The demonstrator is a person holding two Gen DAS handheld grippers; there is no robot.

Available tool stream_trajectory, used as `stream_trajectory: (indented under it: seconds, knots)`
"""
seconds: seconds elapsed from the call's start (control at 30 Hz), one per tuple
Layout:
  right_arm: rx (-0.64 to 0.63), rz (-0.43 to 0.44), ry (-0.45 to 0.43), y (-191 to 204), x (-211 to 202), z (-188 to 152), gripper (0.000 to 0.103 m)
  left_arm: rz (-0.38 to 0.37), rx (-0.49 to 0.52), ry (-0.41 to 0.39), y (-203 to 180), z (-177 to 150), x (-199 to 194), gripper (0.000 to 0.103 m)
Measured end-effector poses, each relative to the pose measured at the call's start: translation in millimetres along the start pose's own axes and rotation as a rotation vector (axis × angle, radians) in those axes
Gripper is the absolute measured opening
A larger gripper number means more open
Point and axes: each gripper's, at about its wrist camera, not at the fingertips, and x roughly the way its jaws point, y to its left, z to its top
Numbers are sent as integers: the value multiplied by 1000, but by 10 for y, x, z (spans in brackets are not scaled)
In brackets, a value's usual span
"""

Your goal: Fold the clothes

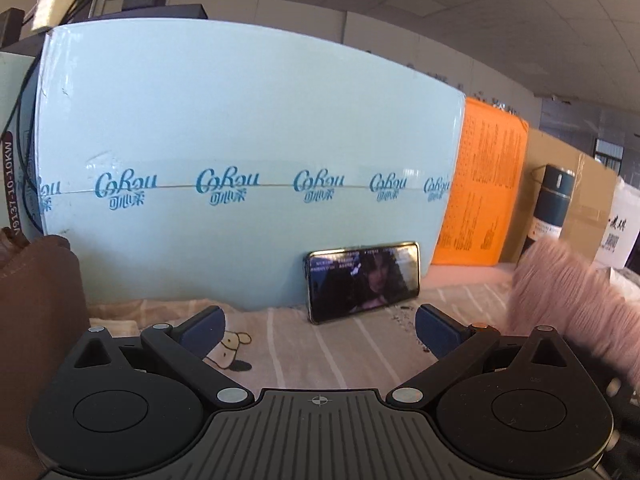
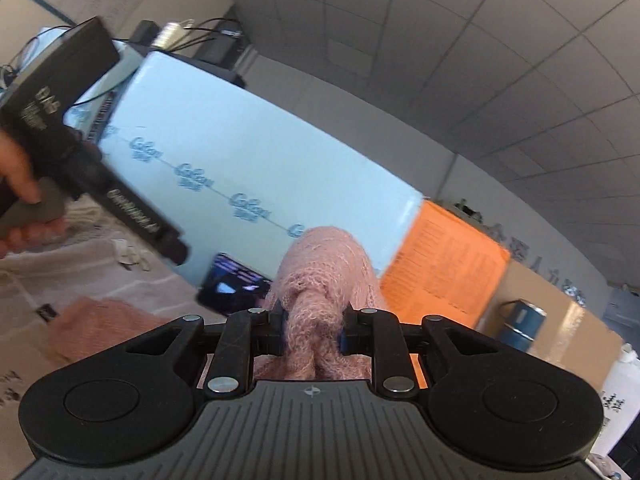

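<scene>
In the left wrist view, the left gripper (image 1: 320, 330) was held with jaws wide apart and empty before the phone (image 1: 363, 280); the sweater (image 1: 576, 312) hung right of the phone. In the right wrist view, the right gripper (image 2: 313, 330) was clamped on a bunched sweater fold (image 2: 320, 320) raised before the phone (image 2: 234, 288). A free edge should be taken by the empty gripper, so the knit could be spread flat.

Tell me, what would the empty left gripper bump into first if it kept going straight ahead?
Probably the phone propped against the big light blue box; the open left gripper points just left of it, so depth is uncertain.
</scene>
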Motion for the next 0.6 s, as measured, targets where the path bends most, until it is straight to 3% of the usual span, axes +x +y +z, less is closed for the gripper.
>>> stream_trajectory:
  seconds: [0.1,0.27,0.37,0.43,0.6]
  knots:
    - [-3,106,7,226,32,70,20,-3,-14,-24,22,36,-59,102]
    - [132,252,92,249,227,101,21,-3,-22,-34,43,46,-82,102]
    - [228,336,110,172,300,67,33,-3,-19,-31,30,41,-74,102]
    - [322,429,104,82,335,41,49,-4,-16,-30,18,40,-69,102]
    - [459,555,55,-179,230,86,63,-1,-14,-41,4,53,-103,102]
